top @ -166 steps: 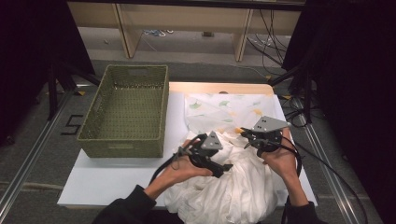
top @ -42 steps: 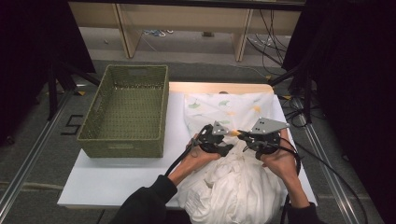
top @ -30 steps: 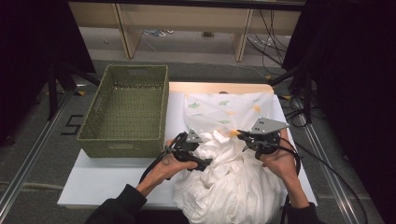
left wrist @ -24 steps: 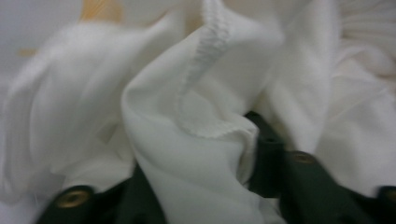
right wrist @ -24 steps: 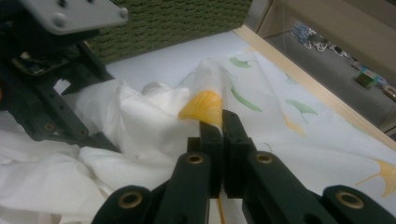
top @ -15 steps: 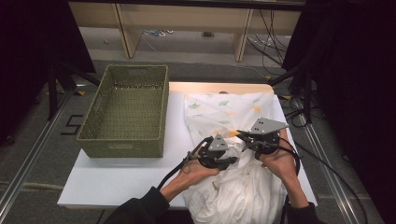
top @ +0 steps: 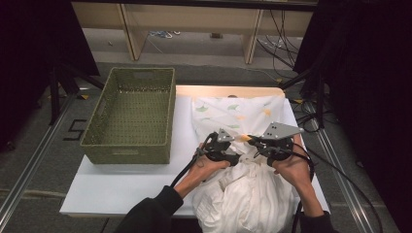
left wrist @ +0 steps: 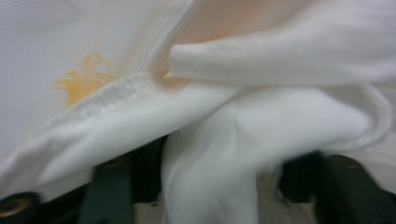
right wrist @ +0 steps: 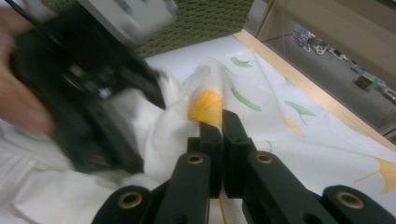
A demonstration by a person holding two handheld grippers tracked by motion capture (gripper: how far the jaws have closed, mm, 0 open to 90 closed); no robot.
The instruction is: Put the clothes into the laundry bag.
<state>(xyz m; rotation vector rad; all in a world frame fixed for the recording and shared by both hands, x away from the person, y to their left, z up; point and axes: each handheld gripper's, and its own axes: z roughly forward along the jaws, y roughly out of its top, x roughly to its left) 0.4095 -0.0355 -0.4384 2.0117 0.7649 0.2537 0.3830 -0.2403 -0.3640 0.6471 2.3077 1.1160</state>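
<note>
A white cloth (top: 233, 110) with green and orange leaf prints lies crumpled on the white table (top: 126, 189), its near part bunched toward the front edge. My right gripper (top: 246, 139) points left and is shut on a fold of the cloth with an orange print (right wrist: 205, 106). Just left of it, my left gripper (top: 238, 156) sits in the bunched cloth. Its jaws have just been opening and now stand apart, with a thick white fold (left wrist: 210, 177) hanging loose between them. The left gripper's black body (right wrist: 84, 93) looms blurred in the right gripper view.
A green woven basket (top: 131, 116) stands on the table's left half, with its wall (right wrist: 201, 18) seen behind the hands. A wooden strip (top: 228, 91) runs along the table's far edge. Cables trail from both grippers off the front and right.
My left gripper swung from the cloth's left edge back right, close to the right gripper, and rose slightly into the bunched cloth. The right gripper stayed put, shut on the cloth.
</note>
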